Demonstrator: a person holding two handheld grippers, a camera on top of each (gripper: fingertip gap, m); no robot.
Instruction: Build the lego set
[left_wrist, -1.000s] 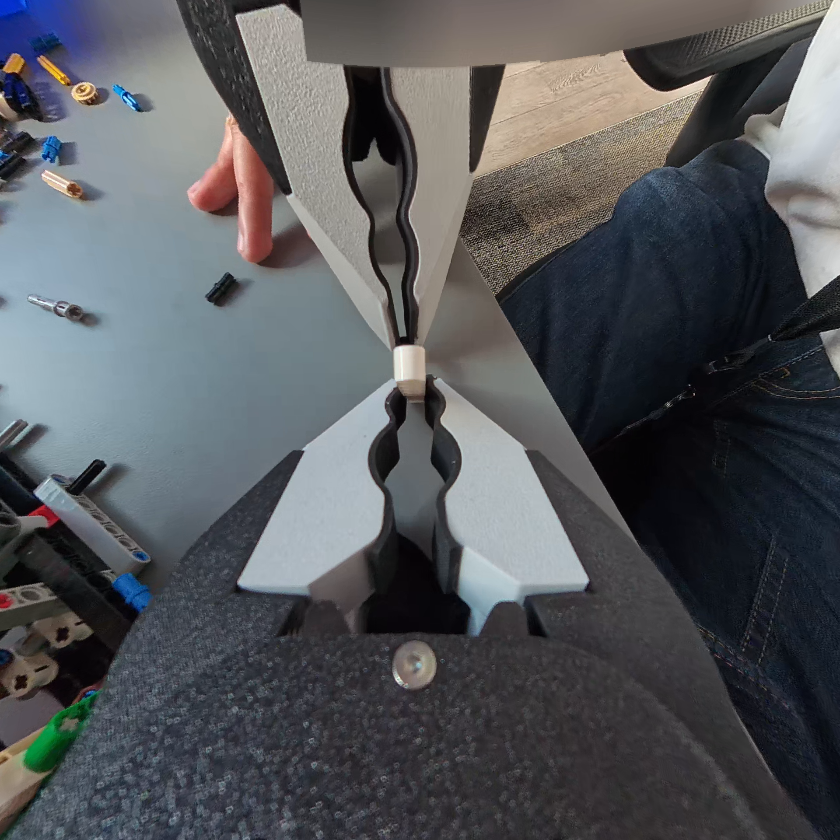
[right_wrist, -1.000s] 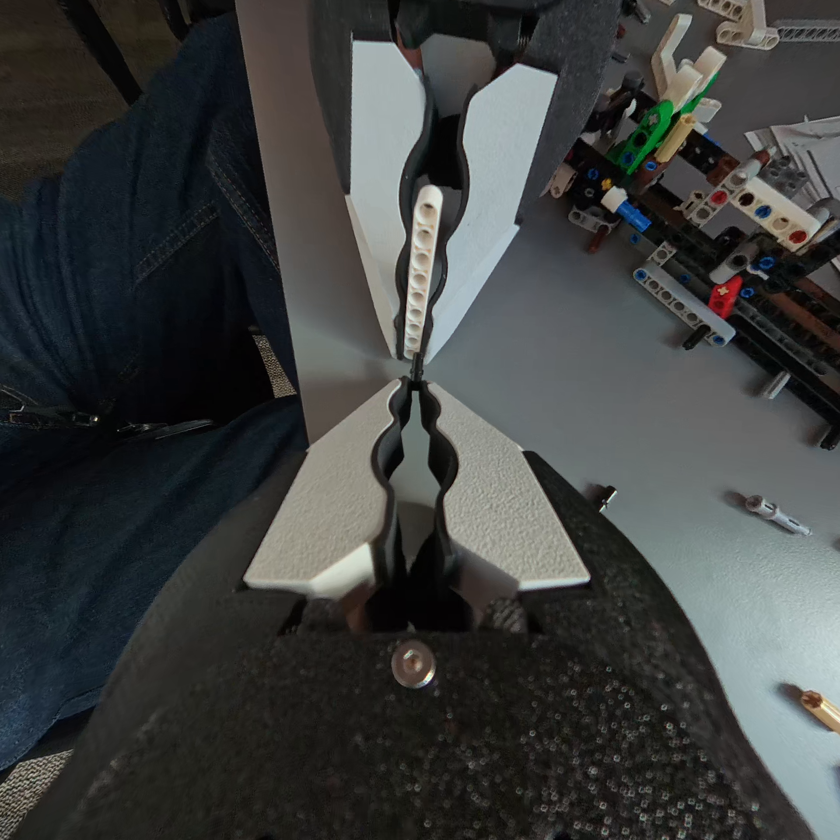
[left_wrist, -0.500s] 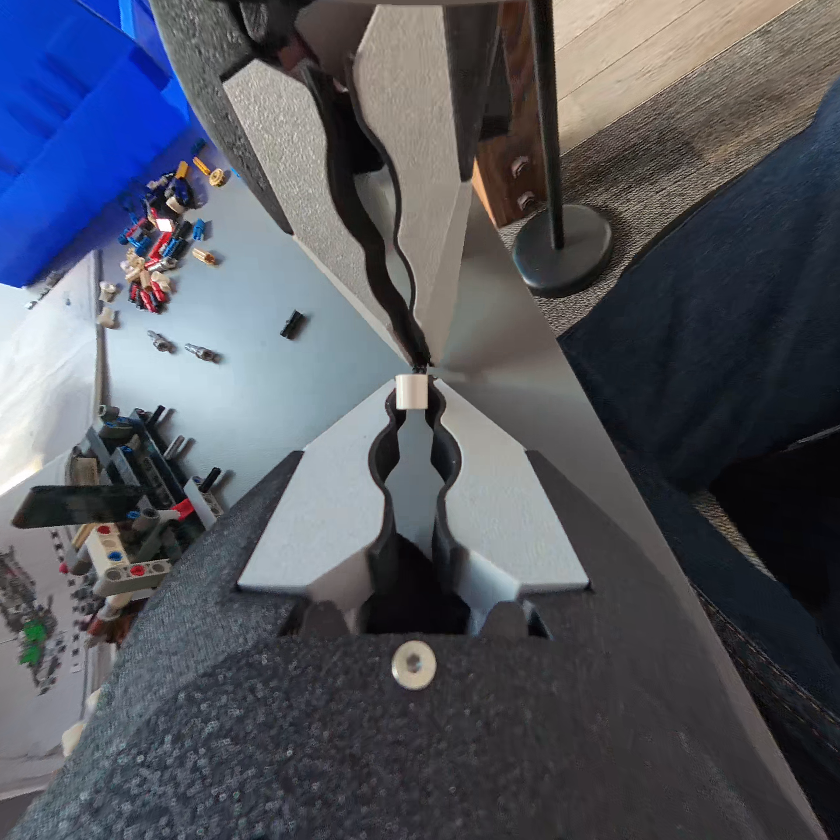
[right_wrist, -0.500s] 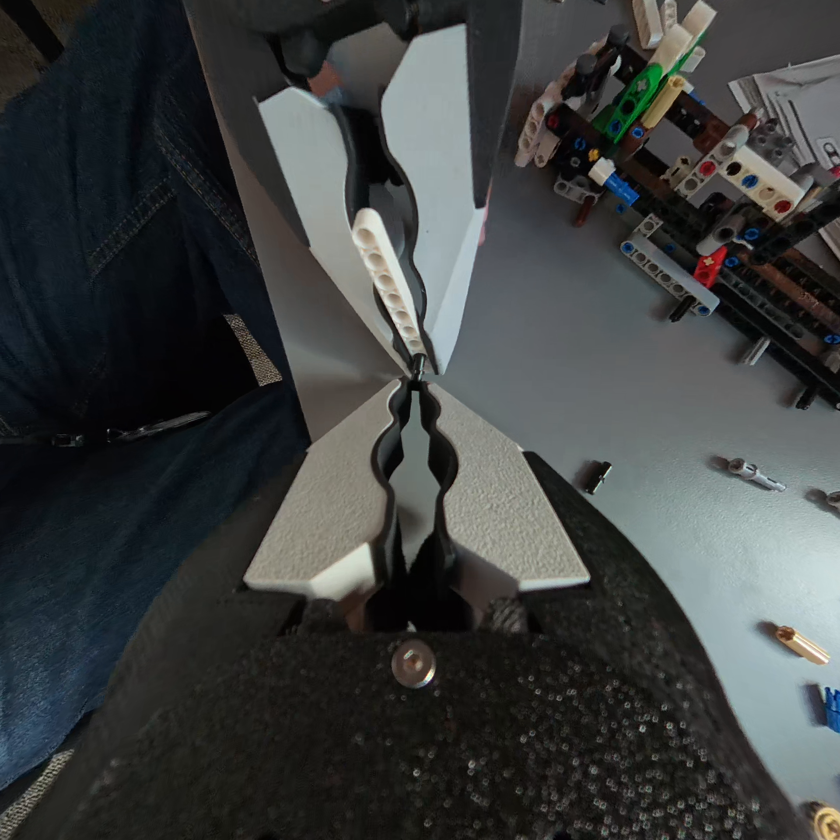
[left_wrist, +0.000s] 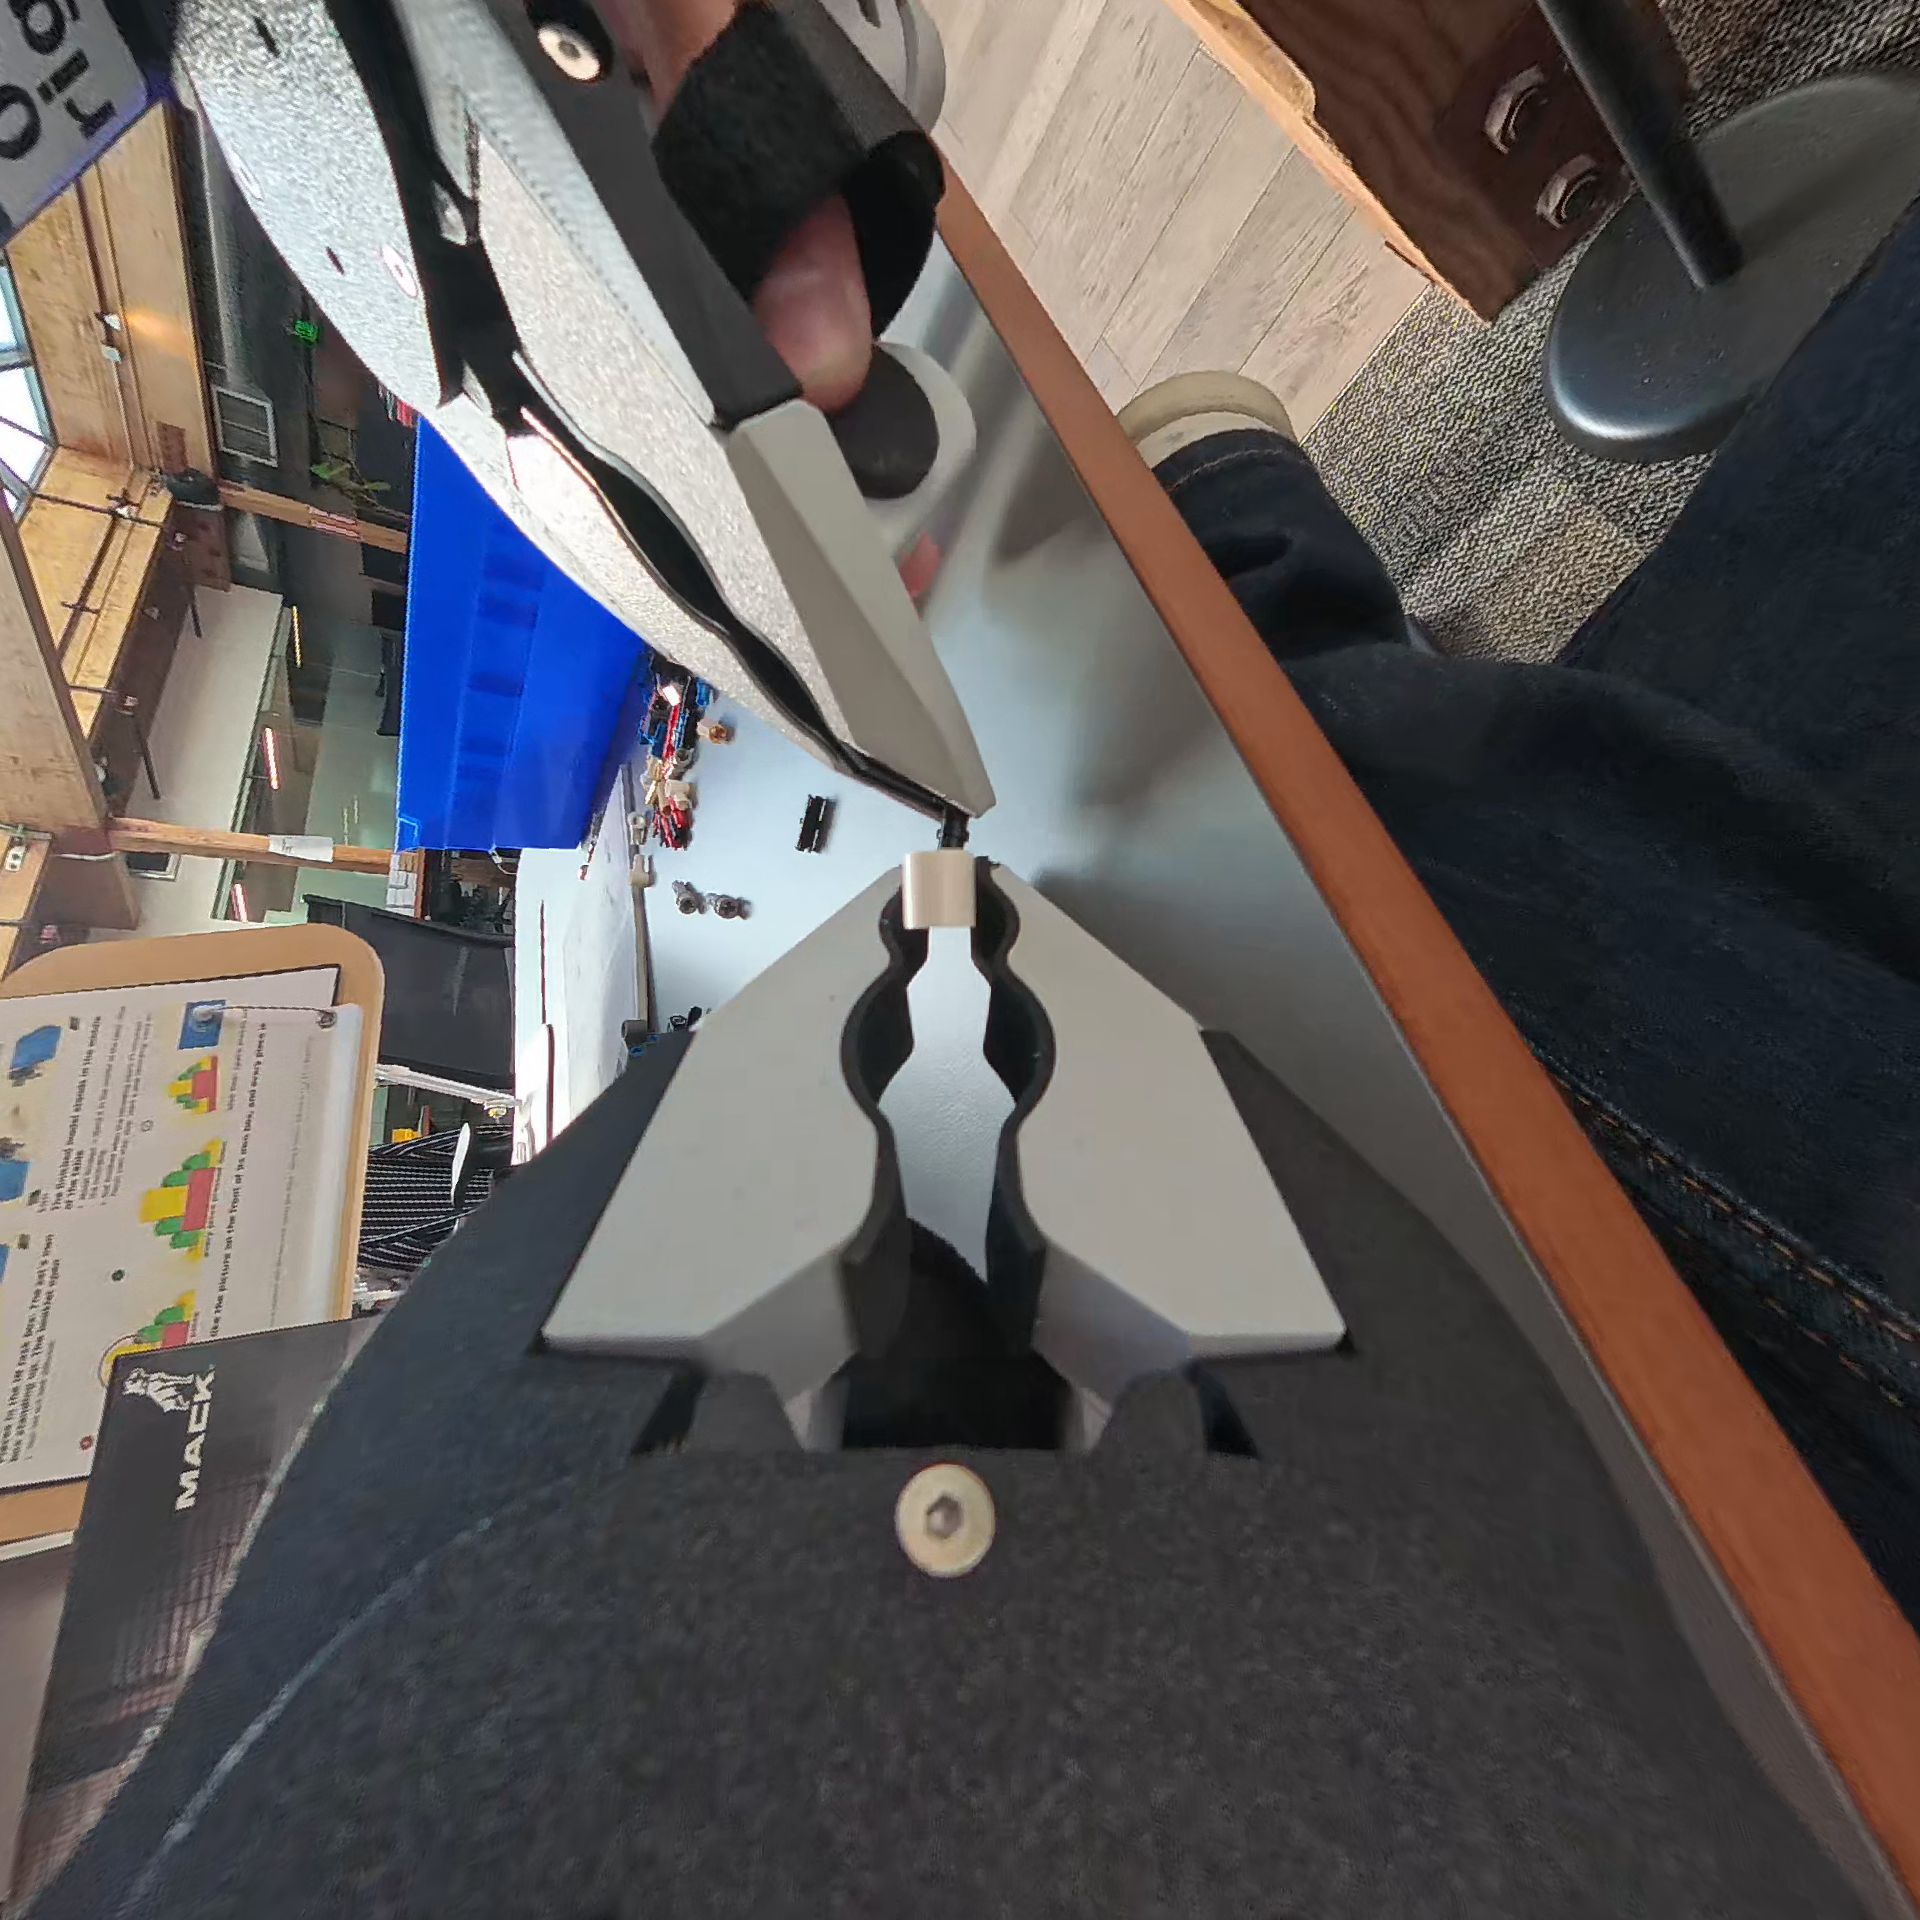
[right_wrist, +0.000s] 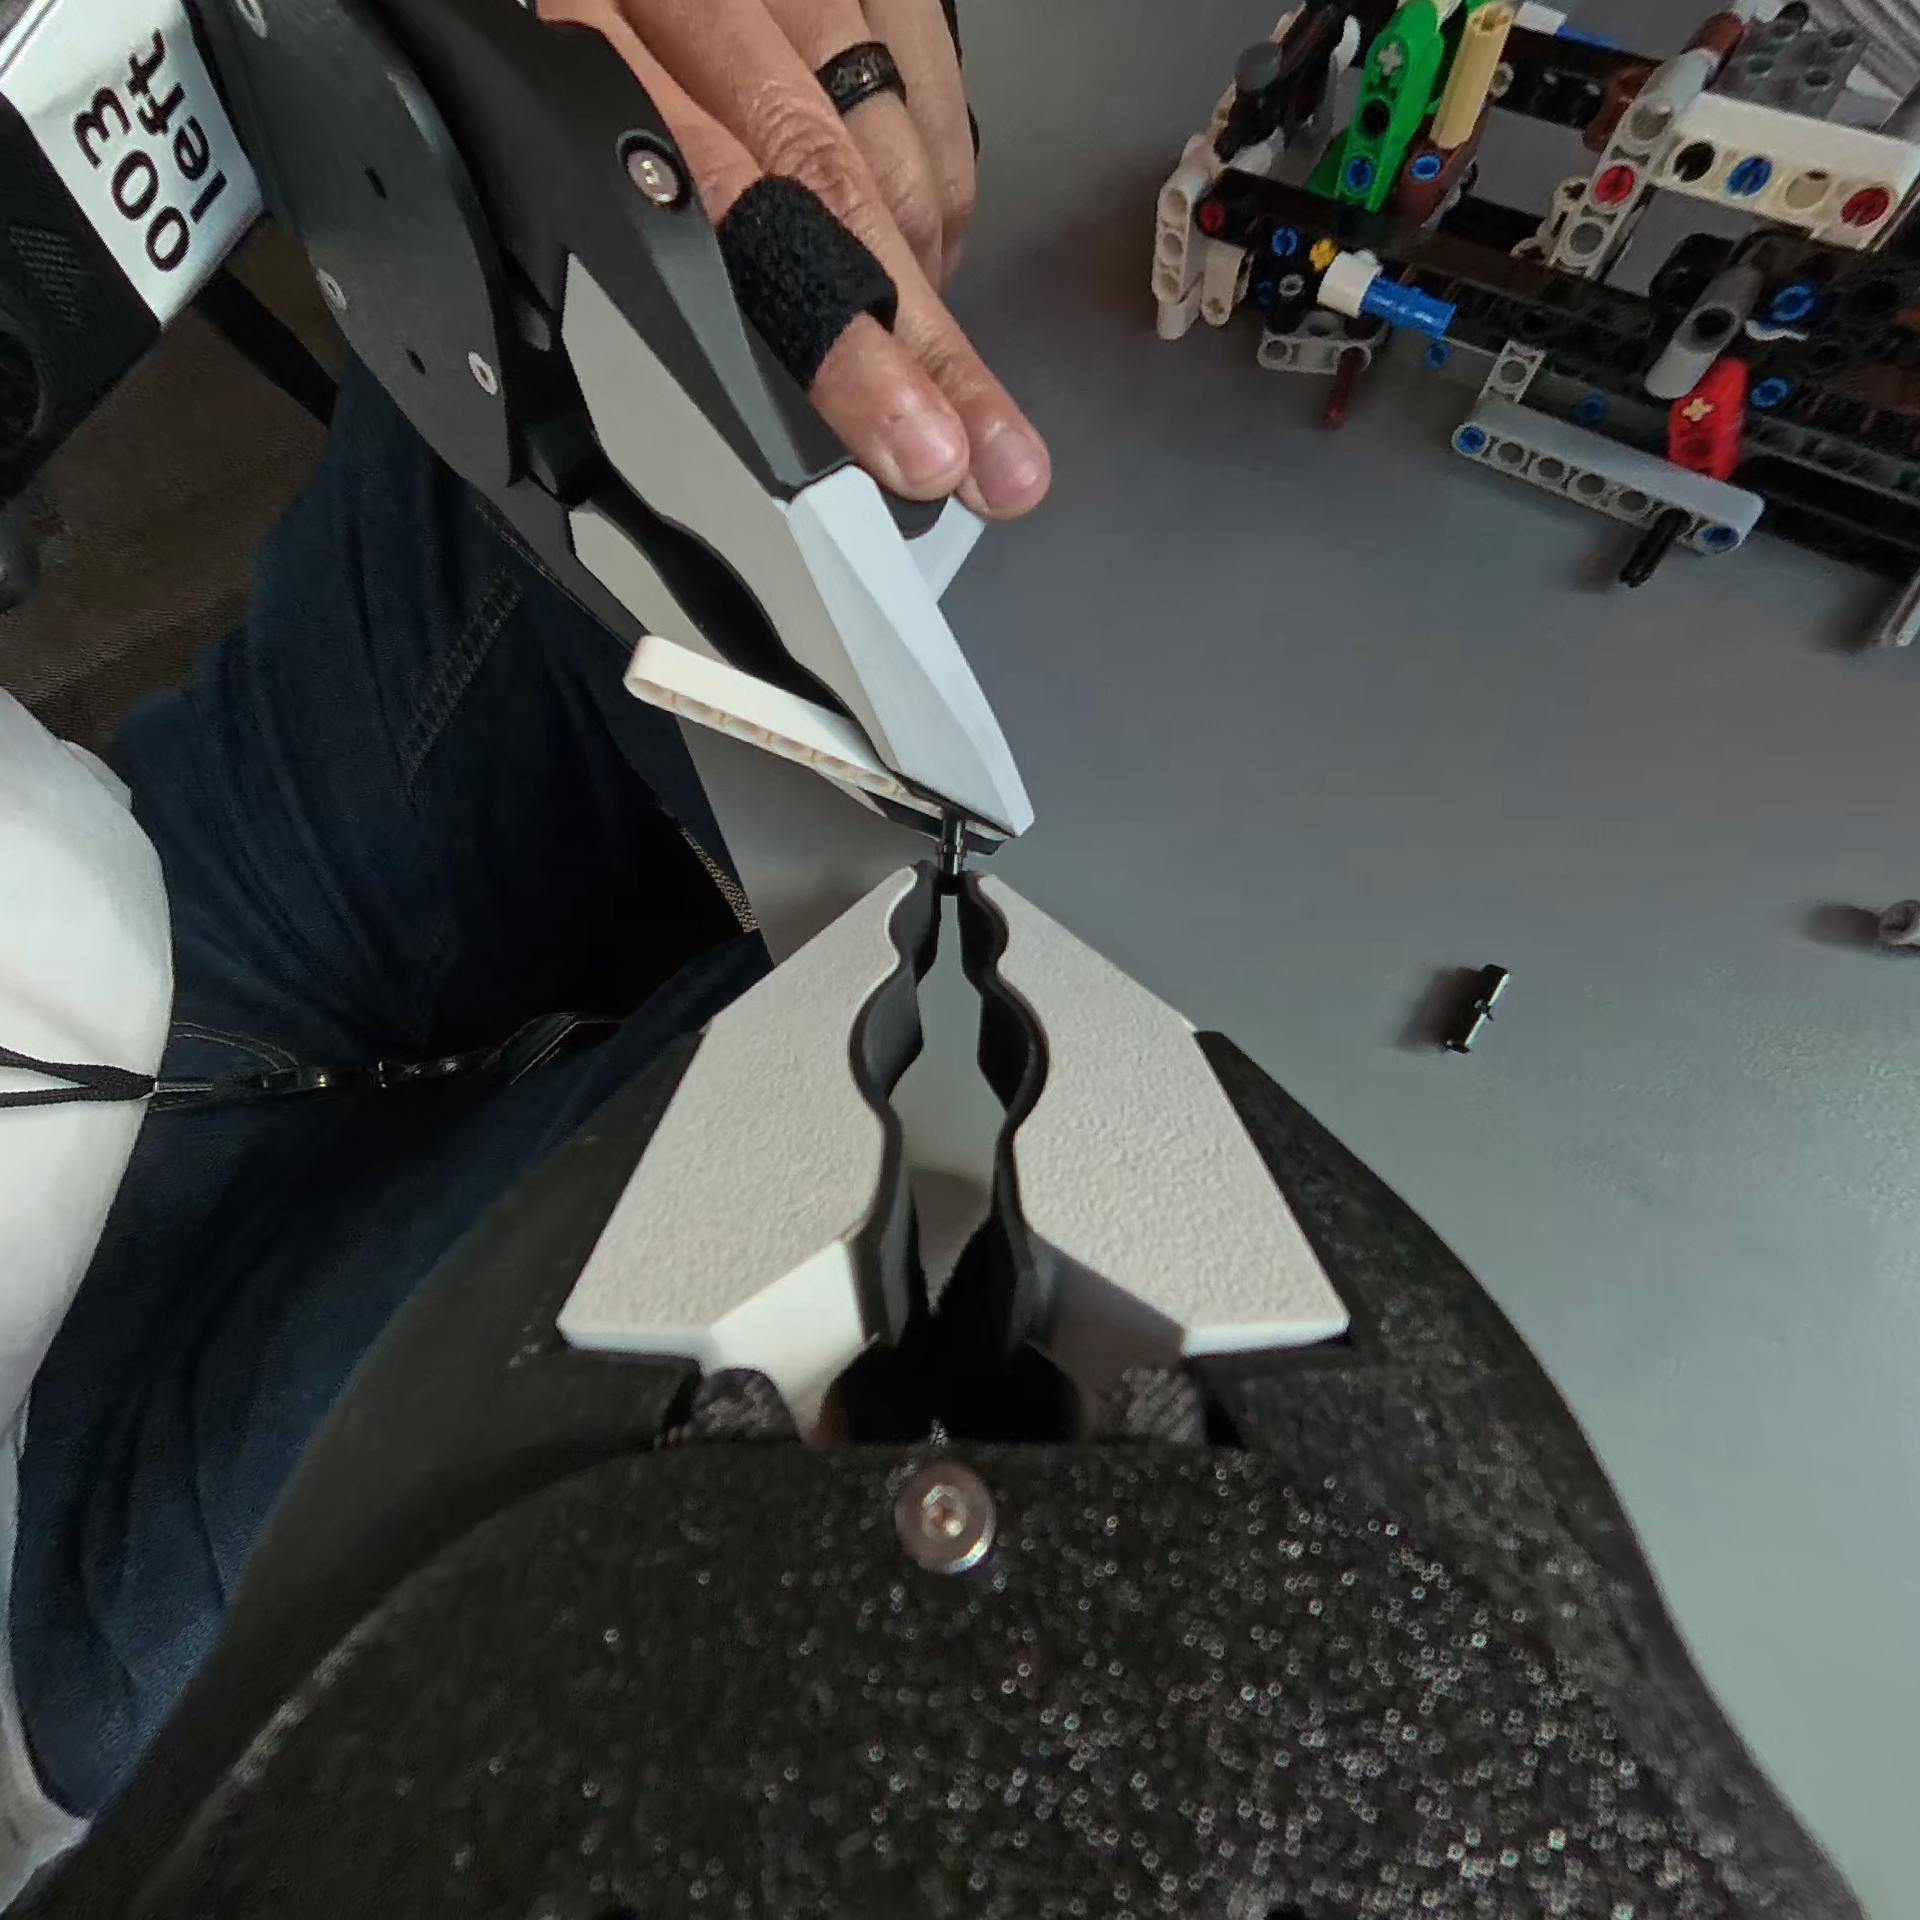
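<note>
Jaws of left gripper (left_wrist: 937, 891) pinch white beam (right_wrist: 764, 719); right gripper (right_wrist: 951, 881) pinches black pin (right_wrist: 952, 837) entering its end.

A blue bin (left_wrist: 499, 665) is standing at the far end of the grey table (left_wrist: 1101, 727), whose near edge is showing a brown trim (left_wrist: 1455, 1039). A printed sheet (left_wrist: 156, 1195) is lying on a light wooden board (left_wrist: 358, 1039), with a black box (left_wrist: 166, 1475) just beside it. Dark jeans (right_wrist: 364, 675) are filling the space off the table edge. A round black stand base (left_wrist: 1662, 343) is resting on grey carpet (left_wrist: 1455, 436).
</note>
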